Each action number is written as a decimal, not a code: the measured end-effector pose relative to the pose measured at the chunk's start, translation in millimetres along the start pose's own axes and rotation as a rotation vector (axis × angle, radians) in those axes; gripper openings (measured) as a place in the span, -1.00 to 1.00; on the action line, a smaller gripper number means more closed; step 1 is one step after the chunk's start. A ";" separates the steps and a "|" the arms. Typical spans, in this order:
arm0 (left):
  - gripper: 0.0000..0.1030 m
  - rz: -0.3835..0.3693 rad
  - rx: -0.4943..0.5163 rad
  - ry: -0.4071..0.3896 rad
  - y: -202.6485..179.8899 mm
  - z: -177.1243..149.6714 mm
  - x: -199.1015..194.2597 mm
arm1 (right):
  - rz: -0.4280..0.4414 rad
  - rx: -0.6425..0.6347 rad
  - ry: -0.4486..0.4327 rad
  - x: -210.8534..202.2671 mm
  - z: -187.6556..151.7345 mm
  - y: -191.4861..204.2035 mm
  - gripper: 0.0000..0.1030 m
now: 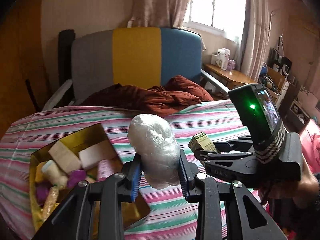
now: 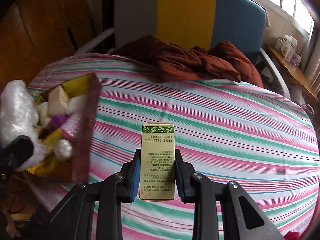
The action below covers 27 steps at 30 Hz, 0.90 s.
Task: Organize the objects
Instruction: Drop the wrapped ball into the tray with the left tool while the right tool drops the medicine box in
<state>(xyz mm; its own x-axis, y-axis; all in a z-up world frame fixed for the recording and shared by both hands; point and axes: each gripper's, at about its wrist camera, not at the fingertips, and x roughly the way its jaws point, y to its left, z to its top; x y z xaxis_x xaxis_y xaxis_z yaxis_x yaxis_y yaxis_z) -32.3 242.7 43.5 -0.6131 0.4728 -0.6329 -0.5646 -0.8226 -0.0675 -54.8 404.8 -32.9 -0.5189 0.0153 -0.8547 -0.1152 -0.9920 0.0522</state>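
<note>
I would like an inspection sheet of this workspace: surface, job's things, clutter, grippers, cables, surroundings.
Surface: bed with striped sheet, pink, green and white.
Job's things: open gift box at the bed's left, filled with small packages; plastic-wrapped bundle; small green-and-beige carton, printed text upside down.
Clutter: crumpled brown blanket near the headboard.
Grippers: left gripper shut on the bundle; right gripper shut on the carton; both held above the sheet.
Cables: nothing seen.
Surroundings: grey, yellow and blue headboard; curtained window; wooden side table with small boxes.
</note>
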 end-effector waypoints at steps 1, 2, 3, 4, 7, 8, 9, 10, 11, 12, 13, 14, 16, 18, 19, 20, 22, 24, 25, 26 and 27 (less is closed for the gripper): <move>-0.36 0.008 -0.009 -0.004 7.7 -2.5 -4.3 | 0.011 0.002 -0.010 -2.3 -0.2 7.7 -0.44; -0.36 0.012 -0.014 -0.005 12.2 -4.1 -6.0 | 0.023 0.005 -0.021 -4.6 -0.4 15.2 -0.44; -0.36 0.017 -0.017 -0.007 17.0 -6.5 -8.4 | 0.040 0.013 -0.031 -6.5 -0.3 21.4 -0.44; -0.36 0.033 -0.018 -0.011 24.2 -8.7 -11.4 | 0.061 0.024 -0.042 -8.7 -0.1 27.4 -0.44; -0.36 0.059 -0.048 -0.012 45.8 -15.5 -16.1 | 0.108 0.052 -0.083 -17.1 0.5 46.4 -0.44; -0.36 0.066 -0.059 -0.008 52.1 -18.6 -17.1 | 0.127 0.066 -0.094 -19.1 0.6 53.1 -0.44; -0.36 0.073 -0.071 -0.004 58.2 -21.9 -17.9 | 0.138 0.072 -0.104 -21.1 0.2 60.8 -0.44; -0.36 0.083 -0.093 0.002 69.1 -28.2 -20.6 | 0.140 0.069 -0.114 -23.3 -0.7 67.9 -0.44; -0.36 0.089 -0.104 0.003 75.7 -32.6 -22.3 | 0.139 0.060 -0.128 -25.7 -2.2 77.0 -0.44; -0.36 0.099 -0.116 0.004 82.8 -37.1 -23.6 | 0.139 0.048 -0.139 -27.5 -4.2 86.5 -0.43; -0.36 0.109 -0.139 0.009 92.0 -43.1 -25.3 | 0.141 0.040 -0.145 -28.2 -6.1 93.0 -0.43; -0.36 0.113 -0.169 0.017 102.9 -49.9 -27.2 | 0.142 0.032 -0.150 -28.3 -8.5 100.1 -0.43; -0.36 0.134 -0.204 0.033 120.5 -60.9 -30.2 | 0.149 0.027 -0.156 -28.0 -13.8 111.9 -0.43; -0.36 0.148 -0.228 0.038 133.1 -69.2 -33.1 | 0.166 0.027 -0.156 -27.0 -16.4 120.5 -0.43; -0.36 0.162 -0.245 0.042 142.5 -75.4 -35.4 | 0.169 0.023 -0.153 -25.7 -17.0 126.1 -0.43; -0.36 0.170 -0.257 0.047 148.0 -78.9 -36.5 | 0.170 0.018 -0.150 -24.6 -17.1 129.0 -0.43; -0.36 0.176 -0.275 0.056 158.3 -85.8 -37.8 | 0.179 0.007 -0.138 -21.4 -16.2 135.8 -0.43; -0.36 0.188 -0.292 0.063 165.9 -91.3 -38.2 | 0.178 -0.010 -0.132 -18.7 -14.1 142.8 -0.43; -0.36 0.181 -0.301 0.070 169.1 -94.3 -38.0 | 0.182 -0.014 -0.131 -17.7 -13.6 145.1 -0.43; -0.36 0.180 -0.302 0.071 170.7 -95.9 -37.4 | 0.186 -0.017 -0.130 -16.3 -12.3 146.9 -0.43; -0.36 0.180 -0.300 0.069 170.7 -97.2 -37.5 | 0.190 -0.023 -0.129 -15.5 -11.2 148.4 -0.43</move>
<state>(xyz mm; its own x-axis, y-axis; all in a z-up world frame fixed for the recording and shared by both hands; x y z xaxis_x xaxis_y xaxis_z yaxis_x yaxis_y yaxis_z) -52.0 53.8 -19.2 -0.6433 0.2979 -0.7053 -0.2570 -0.9518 -0.1676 -54.4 255.9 -17.7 -0.6337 -0.1572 -0.7574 0.0134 -0.9812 0.1925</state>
